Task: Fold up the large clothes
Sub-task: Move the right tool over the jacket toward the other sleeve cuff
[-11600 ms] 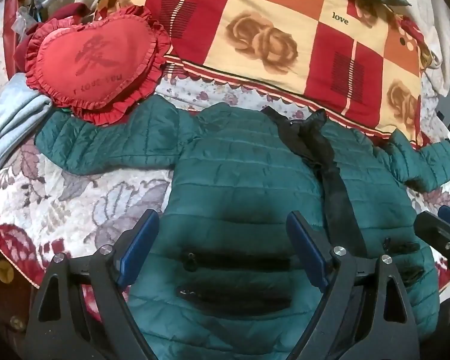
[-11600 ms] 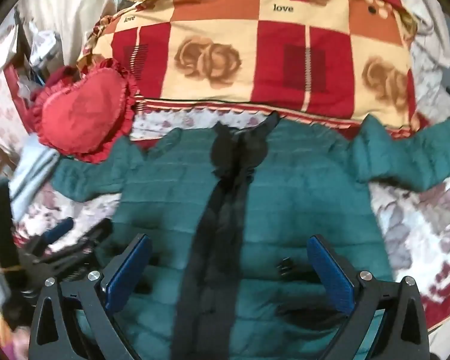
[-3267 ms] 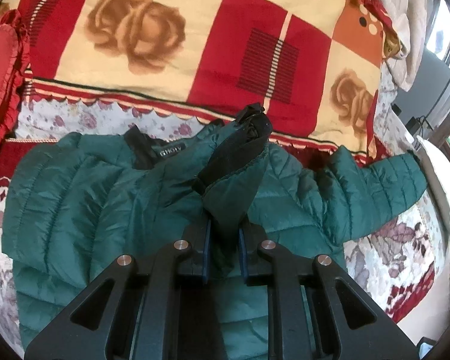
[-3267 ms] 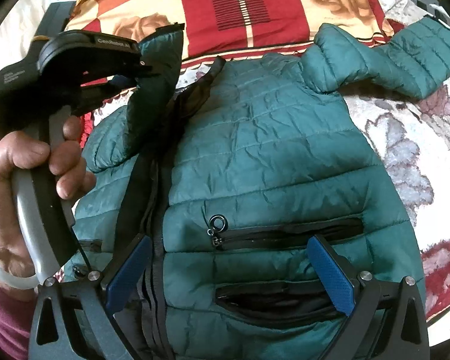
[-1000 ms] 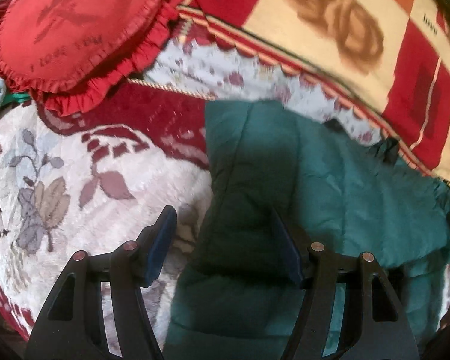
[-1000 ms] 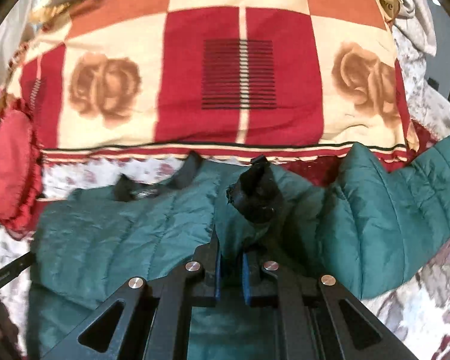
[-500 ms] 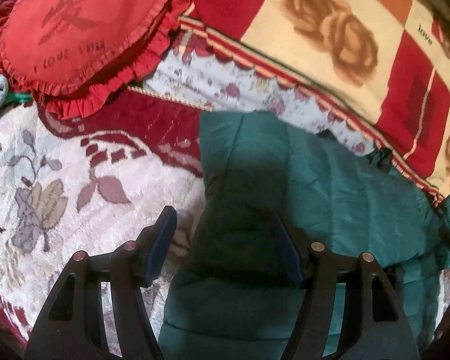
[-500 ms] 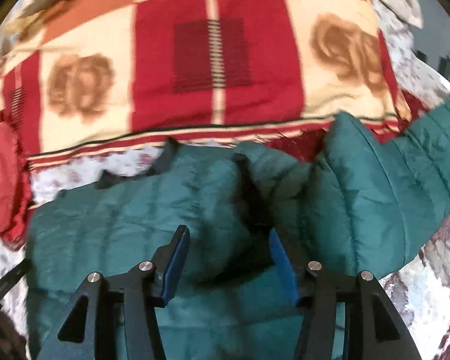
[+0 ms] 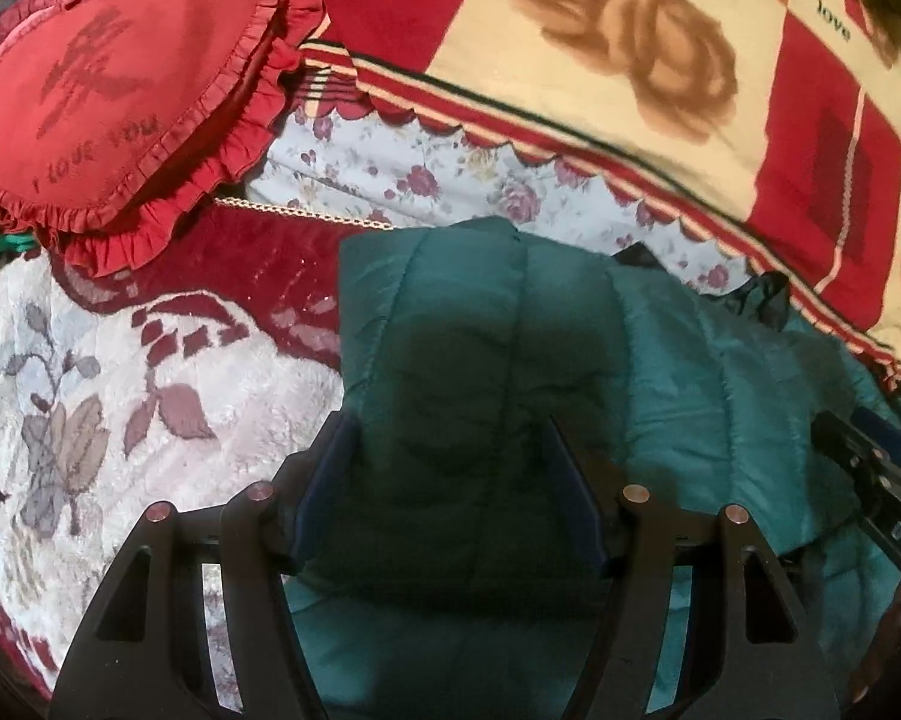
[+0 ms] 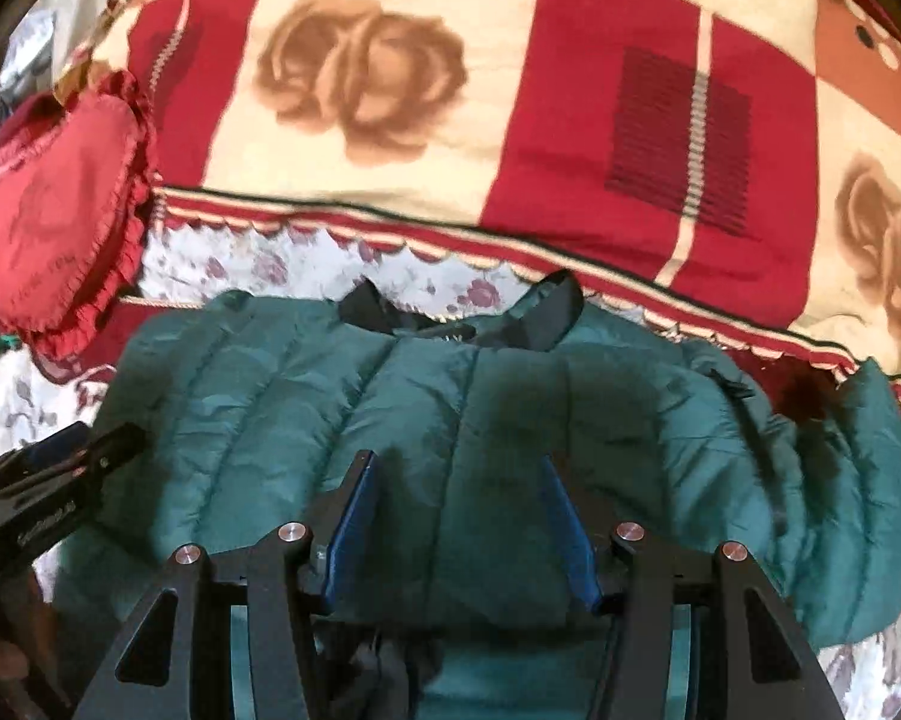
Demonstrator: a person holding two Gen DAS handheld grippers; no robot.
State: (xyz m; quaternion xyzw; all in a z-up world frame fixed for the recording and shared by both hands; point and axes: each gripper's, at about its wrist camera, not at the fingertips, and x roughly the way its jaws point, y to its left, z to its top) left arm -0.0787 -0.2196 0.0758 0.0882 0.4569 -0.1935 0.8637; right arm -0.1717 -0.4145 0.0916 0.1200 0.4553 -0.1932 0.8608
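**Quilted green jacket lies part-folded on the bed**

We see a dark teal puffer jacket (image 9: 660,372) lying on the bed (image 9: 150,372), its shell smooth and slightly glossy, stitched into long padded channels. In the right wrist view its black collar (image 10: 546,312) stands in two soft flaps at the far edge, near a scalloped trim. One folded panel forms a squared, puffy corner toward the left side.

Our left gripper (image 9: 444,498) hangs over that panel with its blue-padded jaws apart, holding nothing. Our right gripper (image 10: 459,516) sits above the jacket's middle, jaws likewise spread and empty.

The bedcover is plush, cream with dusky leaves and a maroon border. Behind the jacket lies a checked blanket (image 10: 570,120) of red and cream squares with brown roses. A heart-shaped red cushion (image 9: 120,78) with a ruffled edge rests at far left.
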